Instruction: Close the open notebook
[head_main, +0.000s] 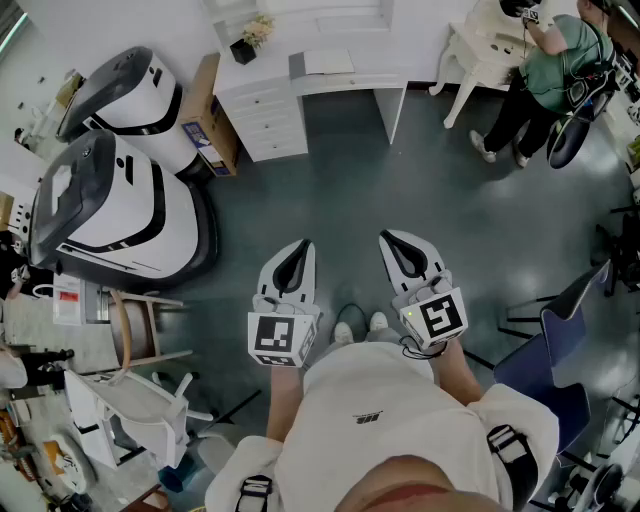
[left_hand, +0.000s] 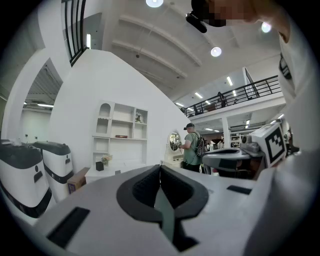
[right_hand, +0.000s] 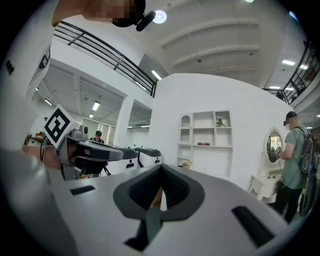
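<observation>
Notebook not surely identified; flat grey item on white desk, 12 o'clock, possibly it. Step judged: approach. Left gripper and right gripper had jaws together, empty. Next: walk over, part jaws.

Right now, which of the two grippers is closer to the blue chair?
Right. The right gripper is held to the left of the blue chair; the left gripper sits farther left, beyond the right one.
</observation>
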